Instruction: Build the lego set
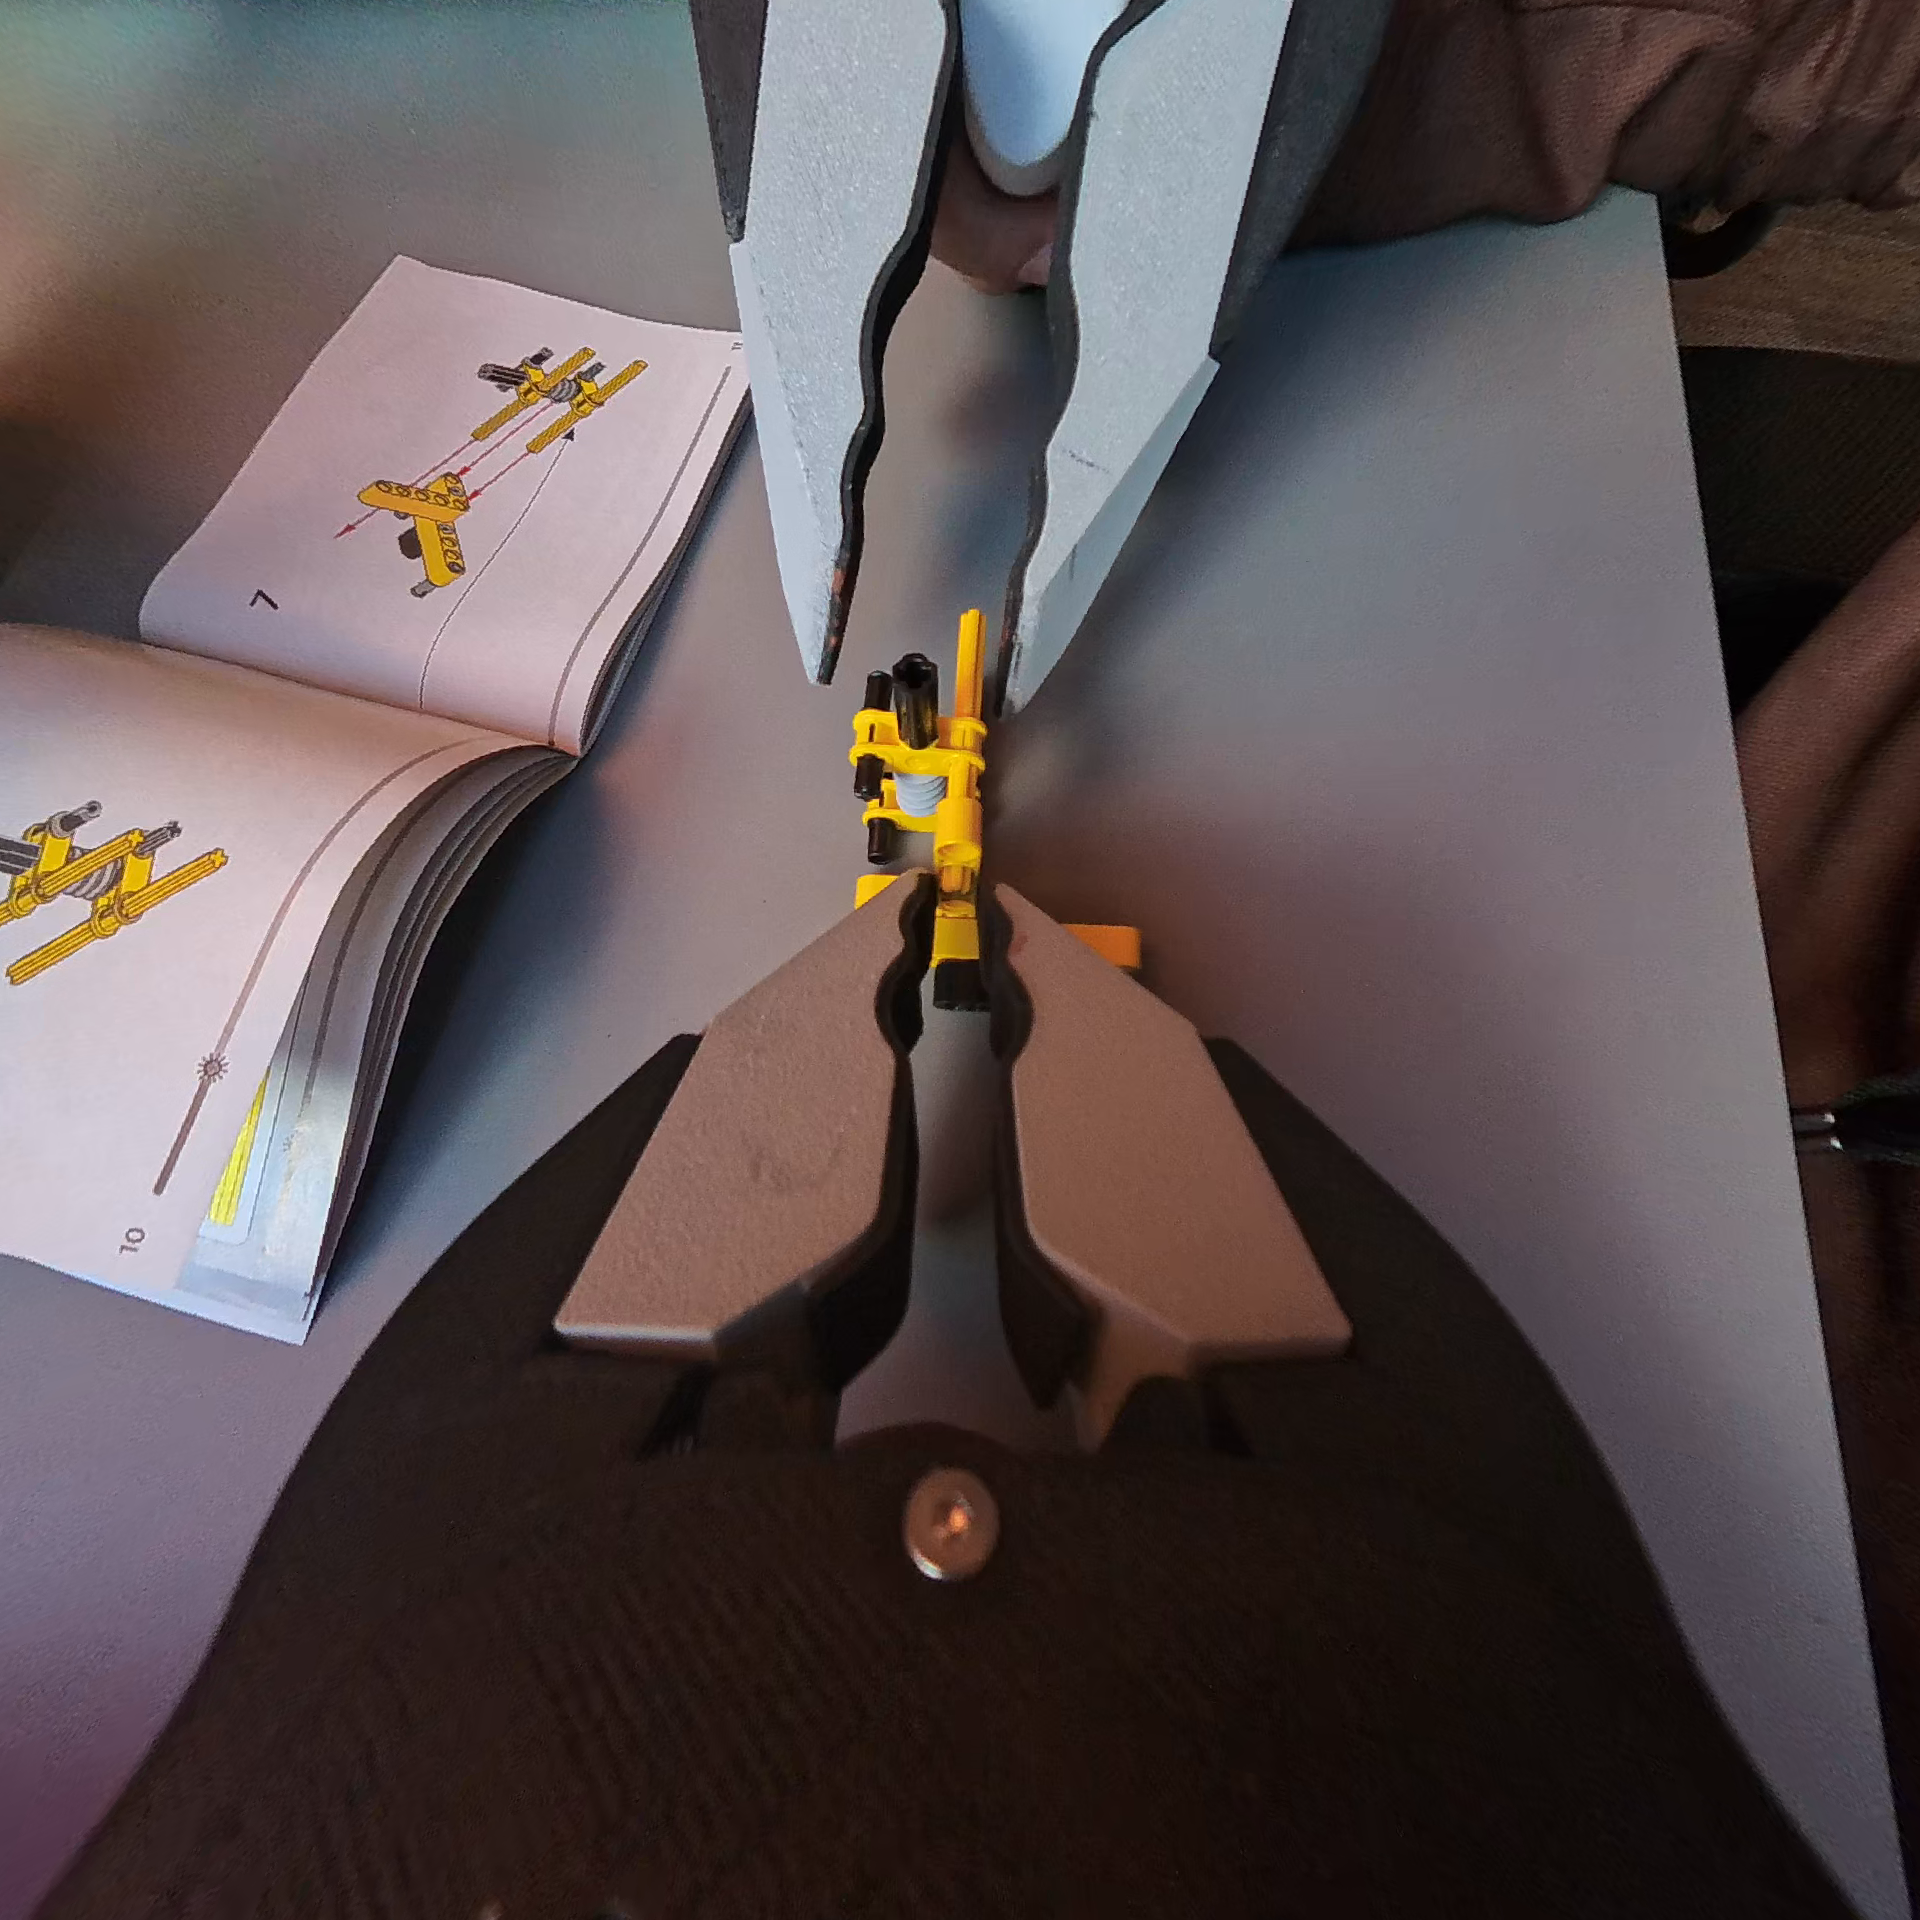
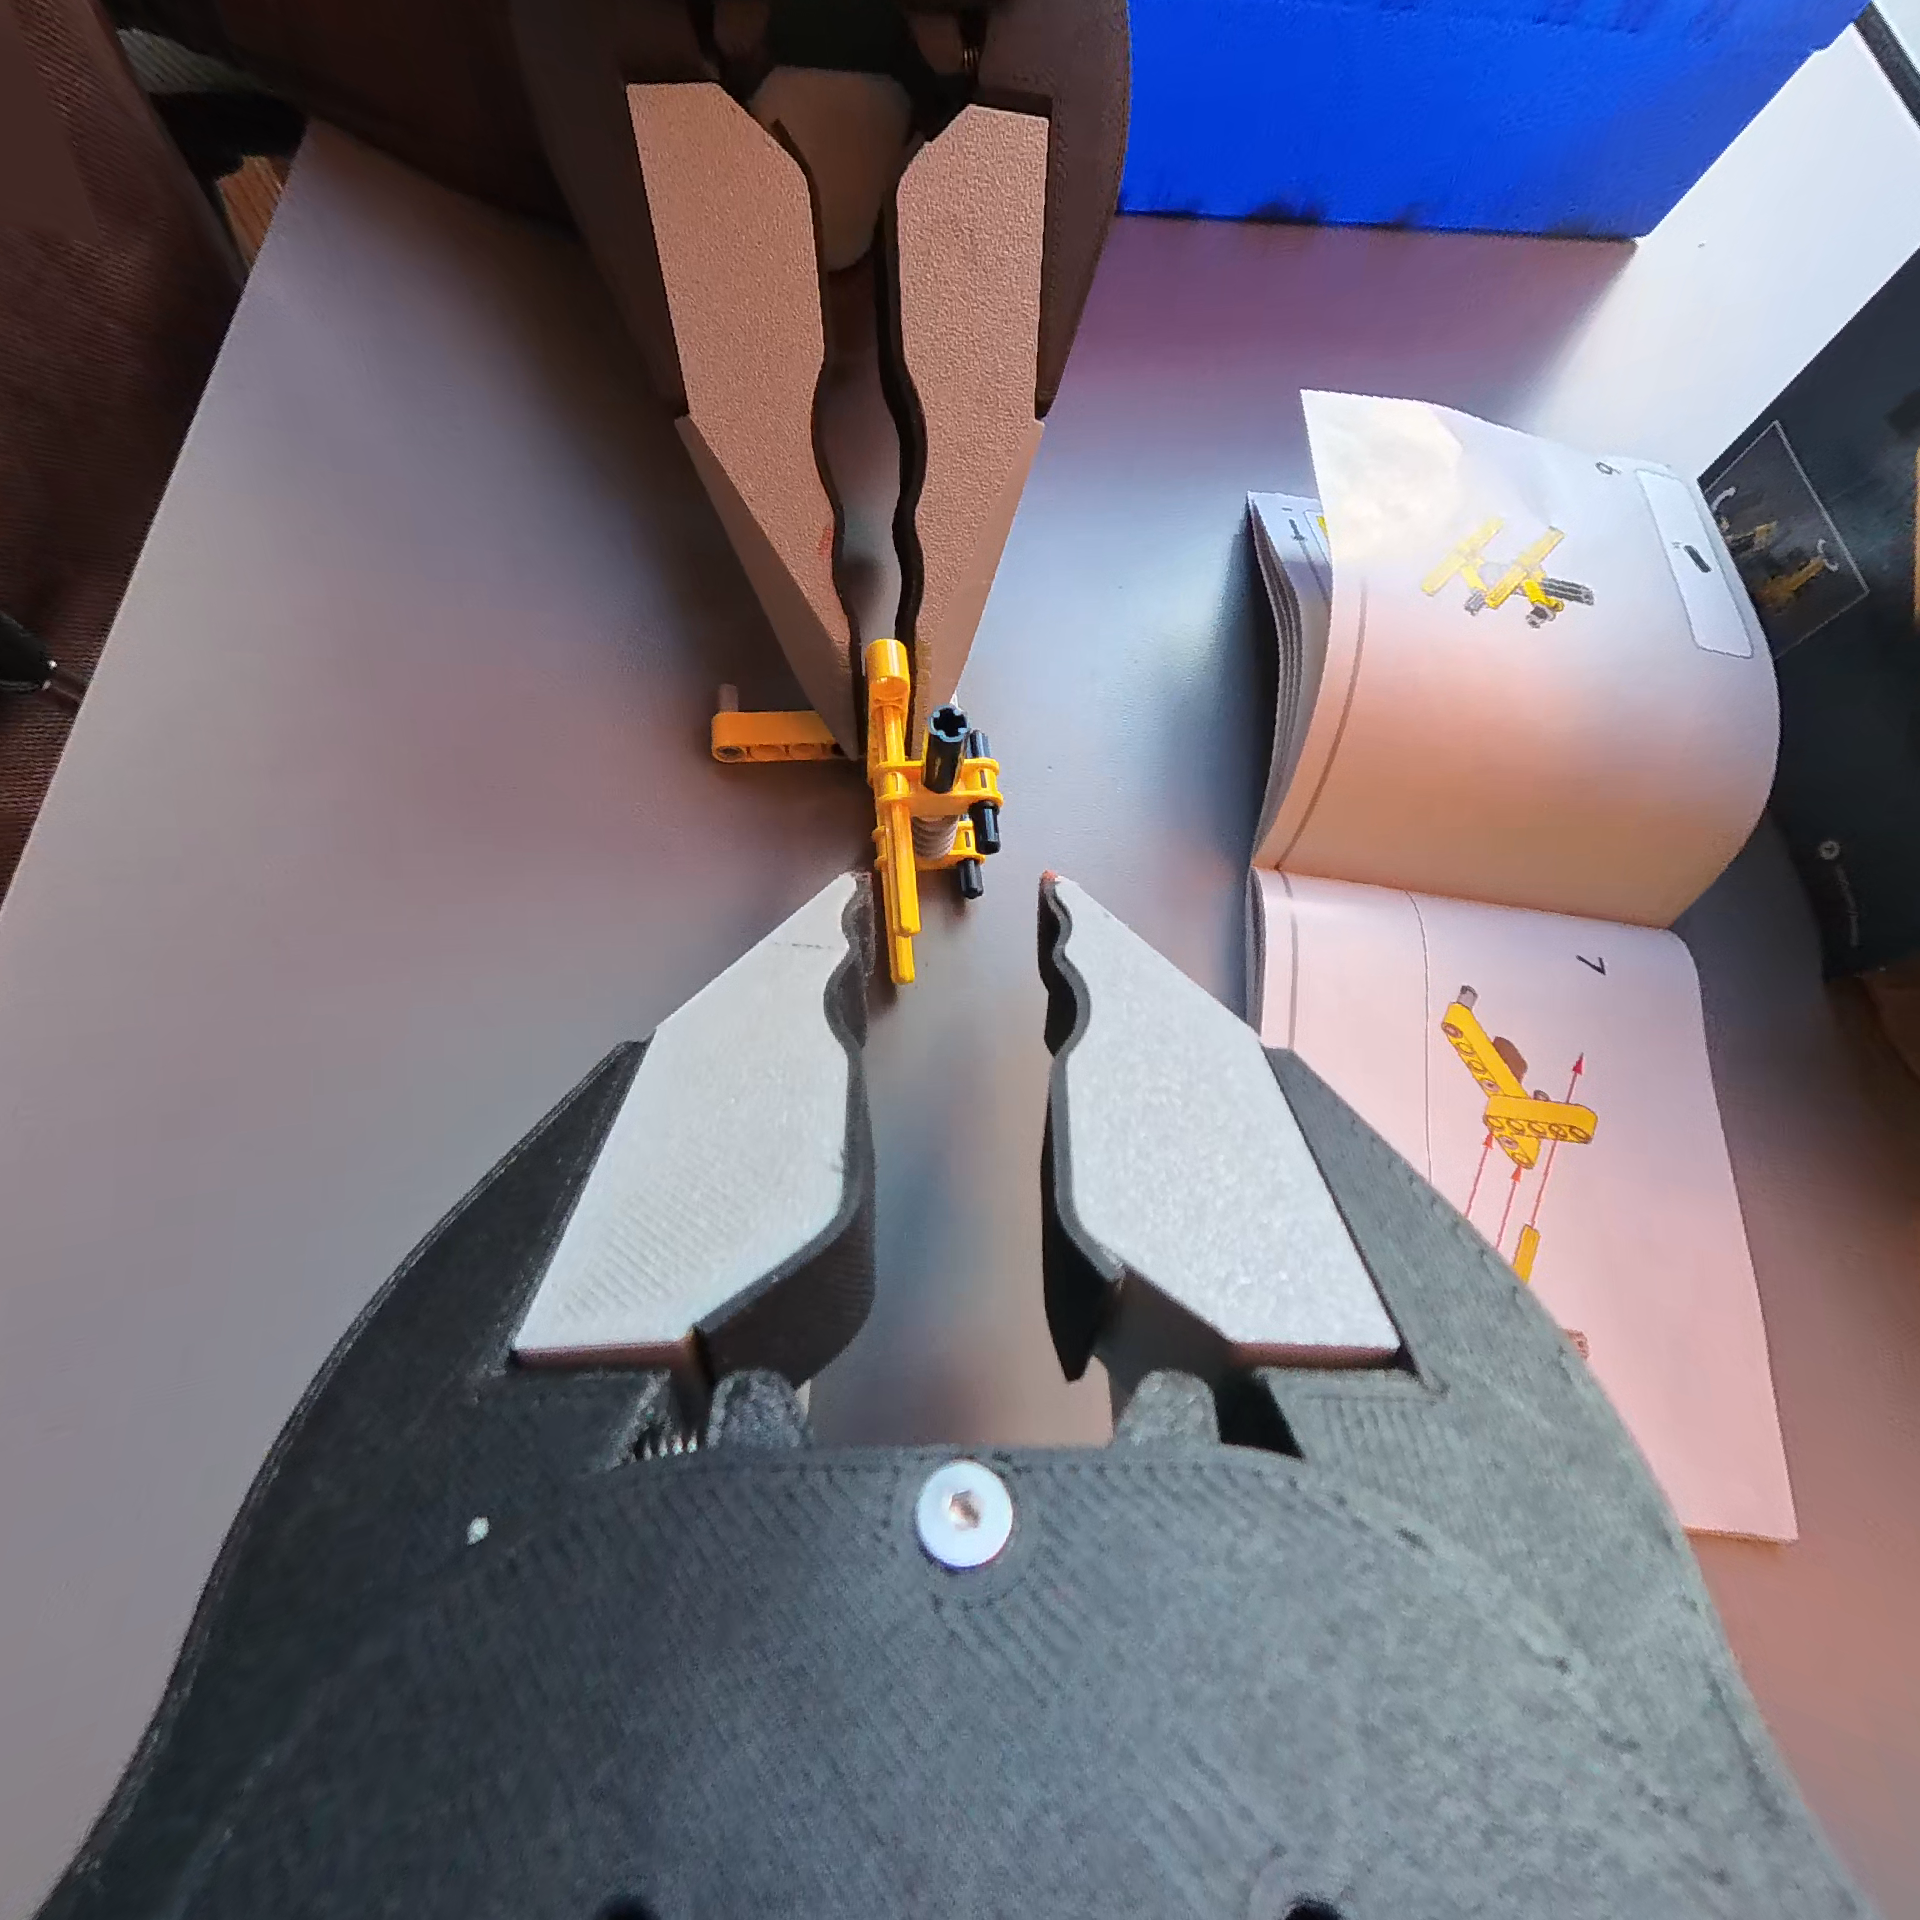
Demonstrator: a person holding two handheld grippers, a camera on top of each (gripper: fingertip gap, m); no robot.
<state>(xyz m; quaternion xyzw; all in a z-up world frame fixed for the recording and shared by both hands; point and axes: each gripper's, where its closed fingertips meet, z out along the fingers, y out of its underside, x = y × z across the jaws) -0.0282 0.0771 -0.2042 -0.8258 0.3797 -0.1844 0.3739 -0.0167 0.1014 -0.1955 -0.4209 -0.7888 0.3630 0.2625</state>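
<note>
A small lego assembly [image 1: 920, 769] of yellow axles and connectors, black pins and a grey worm gear is held just above the grey table [image 1: 1351, 727]. My left gripper [image 1: 961, 894] is shut on its near end. My right gripper [image 2: 951, 883] is open and faces it from the other side. The assembly [image 2: 935, 790] sits just beyond my right gripper's tips, and its long yellow axle [image 2: 899, 914] reaches in beside the left finger [image 2: 727, 1122]. In the left wrist view the right gripper [image 1: 914, 681] shows at the top. In the right wrist view the left gripper [image 2: 894, 686] shows at the top.
An orange beam [image 2: 769, 732] lies on the table under the left gripper. An open instruction booklet [image 1: 364, 727] lies beside the work, and it also shows in the right wrist view [image 2: 1507, 831]. A blue box [image 2: 1455, 104] stands at the back. The table edge [image 1: 1714, 727] is near. The tips of both grippers are at nearly the same place.
</note>
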